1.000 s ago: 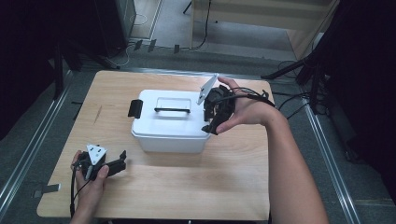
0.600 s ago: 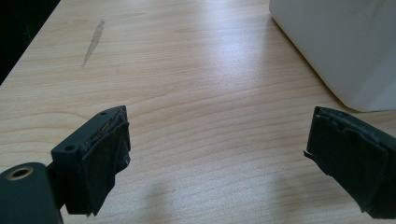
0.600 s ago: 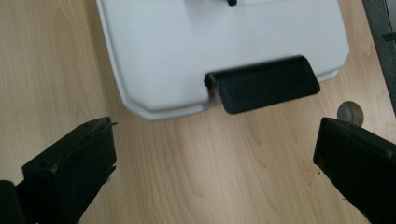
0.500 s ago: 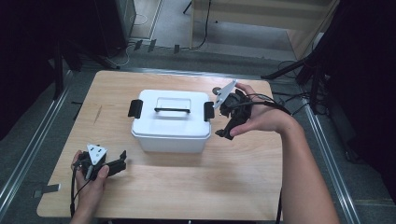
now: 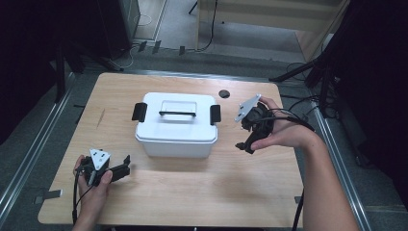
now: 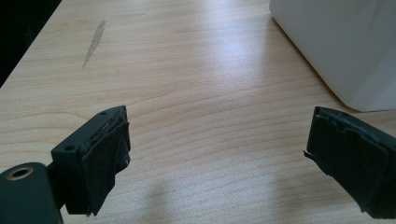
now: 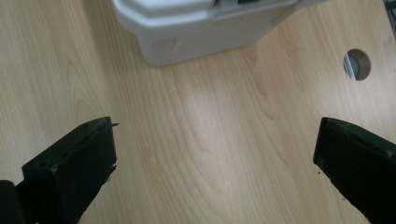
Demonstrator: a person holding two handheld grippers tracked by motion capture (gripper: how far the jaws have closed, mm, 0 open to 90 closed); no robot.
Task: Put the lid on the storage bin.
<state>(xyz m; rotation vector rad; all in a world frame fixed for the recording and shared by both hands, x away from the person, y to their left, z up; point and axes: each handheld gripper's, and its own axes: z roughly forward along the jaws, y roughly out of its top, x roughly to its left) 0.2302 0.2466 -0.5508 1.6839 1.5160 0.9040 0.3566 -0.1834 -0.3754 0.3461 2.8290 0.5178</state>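
Between the two wide-open grippers, left gripper [image 5: 126, 165] and right gripper [image 5: 244, 138], sits the white box [image 5: 176, 126].

Work surface: a rectangular light-wood table [image 5: 192, 202] with rounded corners, grain running lengthwise. A round cable hole [image 5: 223, 93] sits near its far edge, and a faint grey streak [image 5: 100, 117] marks the left portion. Lighting is overhead, with a soft glare on the tabletop. Metal floor rails [image 5: 29, 159] run along both sides of the table over a grey floor [image 5: 190, 65]. Beyond the far edge stands pale wooden furniture [image 5: 269, 19]; black cables [image 5: 293, 103] trail across the floor at right. Surroundings to left and right are dark.
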